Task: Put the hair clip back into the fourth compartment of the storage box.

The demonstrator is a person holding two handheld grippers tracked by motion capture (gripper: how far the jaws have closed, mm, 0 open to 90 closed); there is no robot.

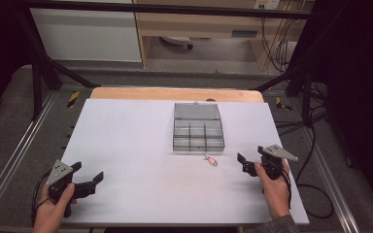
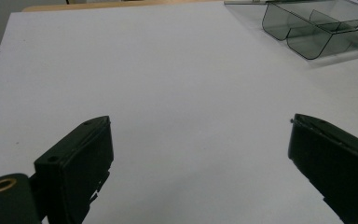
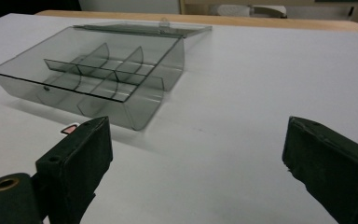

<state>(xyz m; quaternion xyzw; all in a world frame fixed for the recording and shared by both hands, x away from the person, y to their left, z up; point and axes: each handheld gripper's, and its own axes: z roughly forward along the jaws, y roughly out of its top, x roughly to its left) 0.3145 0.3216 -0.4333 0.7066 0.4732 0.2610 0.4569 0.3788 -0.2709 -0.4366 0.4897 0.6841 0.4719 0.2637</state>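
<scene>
From up high, my left gripper (image 1: 85,175) sits near the front-left edge of the smooth white table (image 1: 126,145) with lots of open room, my right gripper (image 1: 250,159) is near the right edge, and one small pink-and-green item (image 1: 211,159) lies just in front of the one smoky clear plastic box (image 1: 197,133). Left gripper view: my two black blocky jaws are wide apart over bare table, with the box (image 2: 317,28) off at the far right. Right gripper view: jaws wide apart too, nothing between them, with the six-compartment box (image 3: 98,74), lid flipped open, ahead to the left.

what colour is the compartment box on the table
Smoky translucent grey; the compartment box shows best in the right gripper view, lid open.
</scene>
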